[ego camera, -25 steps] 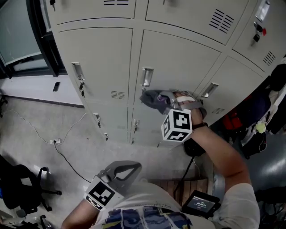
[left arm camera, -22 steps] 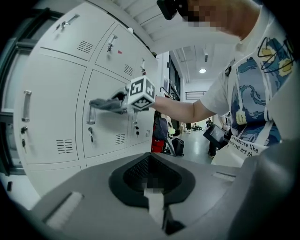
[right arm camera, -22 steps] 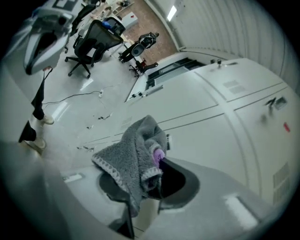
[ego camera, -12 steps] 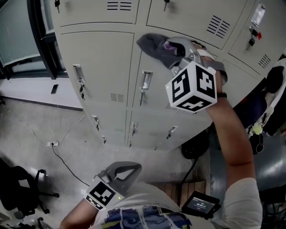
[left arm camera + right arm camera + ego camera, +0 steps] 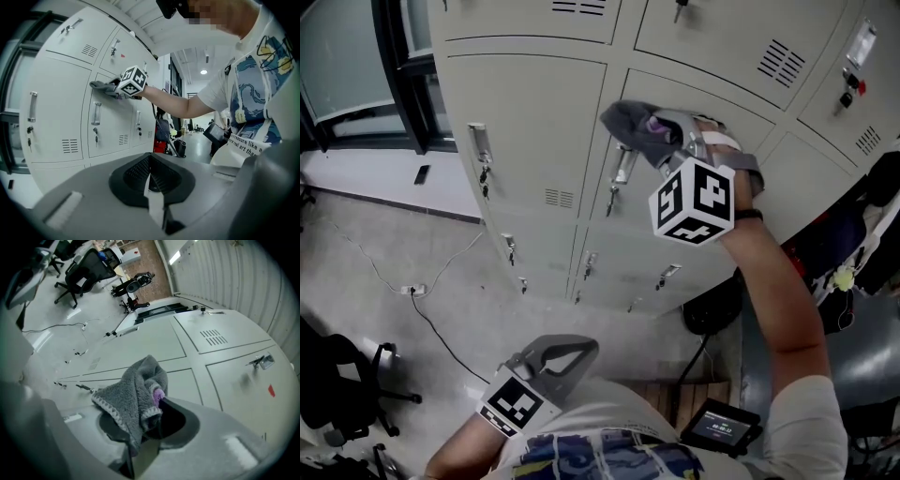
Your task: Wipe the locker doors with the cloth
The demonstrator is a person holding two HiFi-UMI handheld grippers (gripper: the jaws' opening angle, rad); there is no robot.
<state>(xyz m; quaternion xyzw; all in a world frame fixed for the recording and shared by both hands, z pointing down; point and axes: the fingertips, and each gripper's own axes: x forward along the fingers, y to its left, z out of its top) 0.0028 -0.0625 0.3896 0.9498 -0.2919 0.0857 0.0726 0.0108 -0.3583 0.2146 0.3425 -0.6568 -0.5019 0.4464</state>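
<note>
My right gripper (image 5: 664, 133) is shut on a grey cloth (image 5: 632, 124) and presses it against the upper part of the middle locker door (image 5: 717, 98), just above that door's handle (image 5: 622, 172). In the right gripper view the cloth (image 5: 135, 399) bunches out between the jaws, and a bit of purple shows in it. The left gripper view shows the cloth (image 5: 104, 86) flat on the door from the side. My left gripper (image 5: 569, 351) hangs low by the person's torso, shut and holding nothing; its jaws meet in its own view (image 5: 151, 183).
Pale grey lockers (image 5: 534, 122) with handles and keys fill the wall. A cable and power strip (image 5: 416, 291) lie on the floor at left, with an office chair (image 5: 337, 384) nearby. Bags (image 5: 853, 244) hang at right, and a small screen (image 5: 722, 429) sits at the person's hip.
My right gripper has carried the cloth up the middle door from handle height to the upper part, then slightly down. The left gripper has stayed put.
</note>
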